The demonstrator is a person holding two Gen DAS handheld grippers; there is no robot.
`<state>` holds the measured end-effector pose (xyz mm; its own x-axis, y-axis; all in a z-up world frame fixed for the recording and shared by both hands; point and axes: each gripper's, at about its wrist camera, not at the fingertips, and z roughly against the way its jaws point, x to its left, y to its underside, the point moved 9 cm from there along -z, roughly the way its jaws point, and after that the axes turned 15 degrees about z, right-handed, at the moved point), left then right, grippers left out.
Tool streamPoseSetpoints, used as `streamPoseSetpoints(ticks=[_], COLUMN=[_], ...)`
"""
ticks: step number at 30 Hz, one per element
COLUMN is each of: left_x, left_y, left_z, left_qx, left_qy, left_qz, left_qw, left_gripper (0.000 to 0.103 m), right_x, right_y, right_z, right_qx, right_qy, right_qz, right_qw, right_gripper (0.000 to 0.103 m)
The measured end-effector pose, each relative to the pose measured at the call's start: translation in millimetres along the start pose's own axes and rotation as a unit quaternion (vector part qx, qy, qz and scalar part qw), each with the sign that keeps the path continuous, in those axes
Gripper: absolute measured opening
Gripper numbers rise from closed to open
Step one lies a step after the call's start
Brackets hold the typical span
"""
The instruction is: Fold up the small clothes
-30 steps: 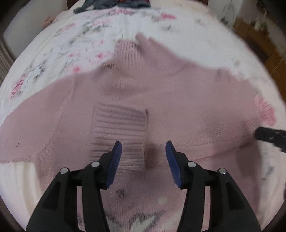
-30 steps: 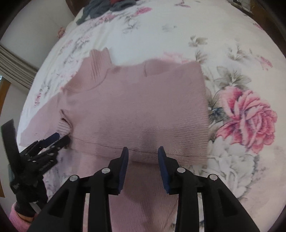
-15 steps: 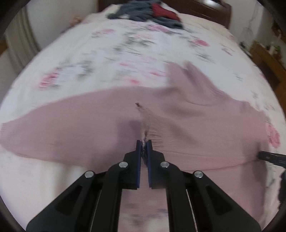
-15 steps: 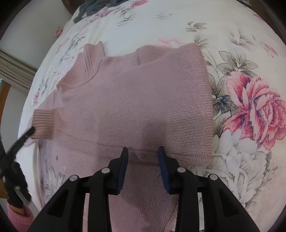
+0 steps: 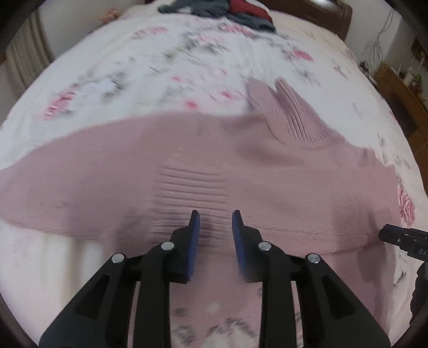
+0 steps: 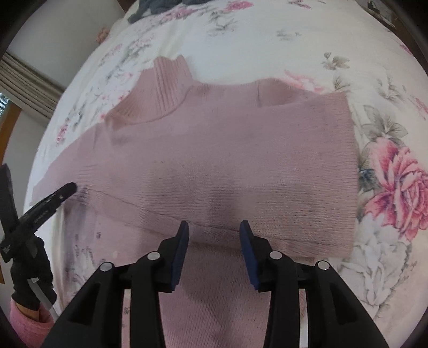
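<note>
A pink knit turtleneck sweater (image 5: 281, 171) lies flat on the floral bedspread (image 5: 133, 67), its ribbed collar (image 5: 294, 117) pointing away. One sleeve is folded across the body, and its ribbed cuff (image 5: 191, 184) lies just ahead of my left gripper (image 5: 214, 216), which is open and holds nothing. In the right wrist view the sweater (image 6: 227, 160) shows the other sleeve folded over the chest. My right gripper (image 6: 214, 227) is open just above that sleeve's lower edge. The left gripper's tip (image 6: 56, 195) reaches the sweater's left side there.
A heap of dark grey and red clothes (image 5: 222, 10) sits at the head of the bed. Wooden furniture (image 5: 401, 88) stands off the bed's right side. A black-gloved hand (image 6: 29, 275) with a pink sleeve holds the left gripper.
Half a second ago my left gripper was shut on the sleeve, carrying it; now it is open and the cuff lies flat on the sweater. The right gripper stayed open, barely moving.
</note>
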<state>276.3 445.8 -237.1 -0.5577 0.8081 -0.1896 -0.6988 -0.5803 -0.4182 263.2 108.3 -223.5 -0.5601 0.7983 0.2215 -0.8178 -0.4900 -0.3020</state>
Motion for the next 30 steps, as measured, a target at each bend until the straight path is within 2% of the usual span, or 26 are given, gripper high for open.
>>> streamPoseSetpoints(ticks=[4,7,12,13,14,15,16,17,20,22,26,28,30], left_x=[-0.4,3.7,7.6,10.1,15.9,23.1,34.7,51.0,101.8,155.2,262.2,311.6,341.2], left_y=[16.3,15.1,11.5,10.8,8.1,5.1,1.3,-2.1,-9.4,-12.3,-14.1,-15.6,-18.0], left_z=[-31.7,-42.4,-36.2,-28.9,-17.1,-5.2,8.9,22.8,45.9,58.2,76.4,79.0,77.0], left_qx=[0.038,0.038,0.051,0.05,0.04,0.027,0.009,-0.009,-0.032,-0.035,-0.05,-0.051,-0.05], left_qy=[-0.01,0.001,0.023,0.027,0.036,0.043,0.045,0.041,0.02,-0.003,-0.052,-0.052,-0.05], left_qz=[-0.006,-0.001,0.016,0.024,0.034,0.04,0.044,0.048,0.07,0.108,0.183,0.233,0.266], left_qw=[0.9992,0.9993,0.9983,0.9981,0.998,0.9979,0.998,0.998,0.9969,0.9935,0.9804,0.9698,0.9614], left_gripper=[0.025,0.025,0.025,0.025,0.027,0.036,0.047,0.051,0.053,0.053,0.053,0.053,0.053], right_x=[-6.6,-9.8,-9.3,-5.9,-1.0,5.6,14.7,22.0,46.3,62.2,94.8,109.0,118.0], right_y=[3.2,2.1,-0.8,-1.7,-2.3,-3.1,-3.9,-4.3,-2.4,1.3,4.9,7.4,9.0], right_z=[-18.0,-25.1,-24.0,-18.3,-12.2,-5.7,2.2,7.4,12.7,9.6,-1.5,-8.5,-14.1], right_qx=[0.014,0.012,0.017,0.013,0.008,0.0,-0.01,-0.014,-0.015,-0.007,0.006,0.012,0.016], right_qy=[0.003,-0.002,0.001,0.001,-0.004,-0.012,-0.02,-0.019,-0.028,-0.046,-0.059,-0.063,-0.066], right_qz=[-0.01,-0.019,-0.024,-0.023,-0.019,-0.014,-0.004,0.006,0.032,0.043,0.072,0.085,0.091], right_qw=[1.0,1.0,1.0,1.0,1.0,1.0,1.0,1.0,0.999,0.998,0.996,0.994,0.994], right_gripper=[0.04,0.04,0.04,0.043,0.047,0.05,0.057,0.061,0.062,0.062,0.062,0.062,0.062])
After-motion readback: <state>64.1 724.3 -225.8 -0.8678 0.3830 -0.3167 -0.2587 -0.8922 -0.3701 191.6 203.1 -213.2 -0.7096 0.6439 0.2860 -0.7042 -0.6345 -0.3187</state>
